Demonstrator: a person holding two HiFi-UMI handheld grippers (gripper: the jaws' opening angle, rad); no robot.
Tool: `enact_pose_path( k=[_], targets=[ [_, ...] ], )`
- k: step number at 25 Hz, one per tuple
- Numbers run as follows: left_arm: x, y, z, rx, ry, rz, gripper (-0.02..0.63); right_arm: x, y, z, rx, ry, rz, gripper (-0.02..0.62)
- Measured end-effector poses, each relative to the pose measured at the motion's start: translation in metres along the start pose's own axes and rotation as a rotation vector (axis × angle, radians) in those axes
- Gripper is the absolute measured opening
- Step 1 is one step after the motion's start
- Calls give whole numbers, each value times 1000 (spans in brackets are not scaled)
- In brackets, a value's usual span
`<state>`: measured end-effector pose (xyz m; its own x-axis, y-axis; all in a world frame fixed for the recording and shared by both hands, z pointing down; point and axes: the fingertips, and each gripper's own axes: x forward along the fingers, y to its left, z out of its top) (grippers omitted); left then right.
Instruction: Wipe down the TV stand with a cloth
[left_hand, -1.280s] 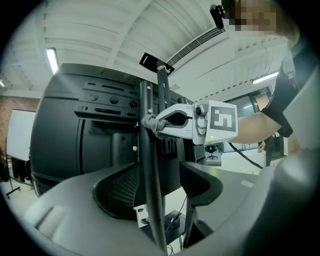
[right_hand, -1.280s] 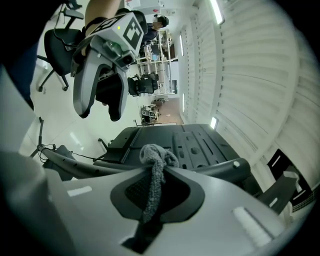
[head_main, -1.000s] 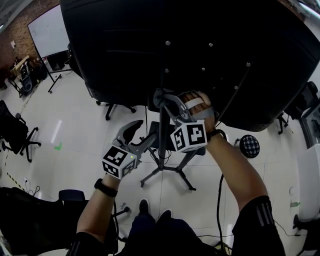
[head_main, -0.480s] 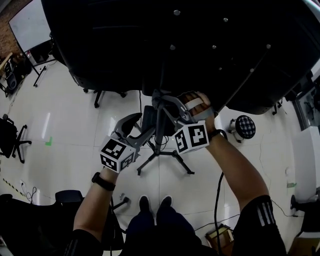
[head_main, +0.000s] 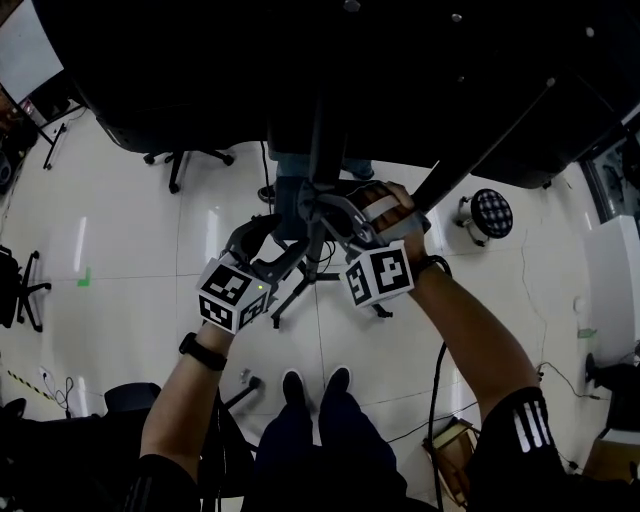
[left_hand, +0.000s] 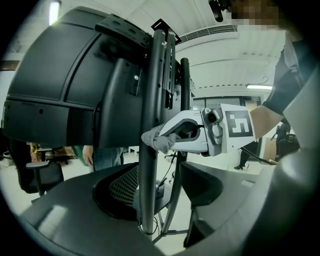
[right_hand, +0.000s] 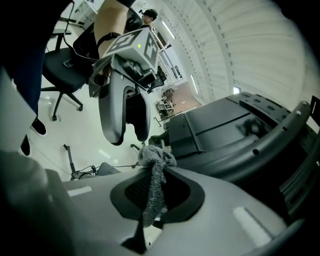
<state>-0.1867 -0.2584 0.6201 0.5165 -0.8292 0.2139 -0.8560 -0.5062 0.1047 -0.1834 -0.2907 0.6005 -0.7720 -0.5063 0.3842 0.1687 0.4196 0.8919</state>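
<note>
The black pole of the TV stand (head_main: 325, 150) drops from the back of the big black TV (head_main: 300, 60). My right gripper (head_main: 318, 205) is shut on a grey cloth (right_hand: 154, 182) and holds its bunched end (left_hand: 159, 140) against the pole (left_hand: 147, 150). In the right gripper view the cloth hangs down between the two pale jaws. My left gripper (head_main: 268, 245) is open just left of the pole, below the right one. In the left gripper view the pole stands in the gap between its dark jaws (left_hand: 150, 200). Its two fingers (right_hand: 125, 112) hang apart, holding nothing.
The stand's splayed legs (head_main: 292, 290) rest on a white tiled floor. A black office chair (head_main: 185, 158) stands at the back left and a round checked object (head_main: 490, 212) at the right. A cable (head_main: 438, 400) runs beside the person's shoes (head_main: 315, 385). A diagonal black bar (head_main: 480, 145) crosses under the TV.
The right gripper with the cloth now sits lower on the pole, further below the TV's bottom edge. The left gripper has closed in on the pole from the left.
</note>
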Motion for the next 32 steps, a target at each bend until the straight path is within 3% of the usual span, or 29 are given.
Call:
enact_pose_path(
  k=[7,18,32],
  targets=[
    [19,11,-63,18,41,-36,284,31,70,-17,14,9,52,20],
    [43,26,-168,-37,124,-61,295,86,189,-48,53,45,163,20],
    [70,45,-276,-116,192,-67,301,134,305,-79,65,71,286,20]
  ],
)
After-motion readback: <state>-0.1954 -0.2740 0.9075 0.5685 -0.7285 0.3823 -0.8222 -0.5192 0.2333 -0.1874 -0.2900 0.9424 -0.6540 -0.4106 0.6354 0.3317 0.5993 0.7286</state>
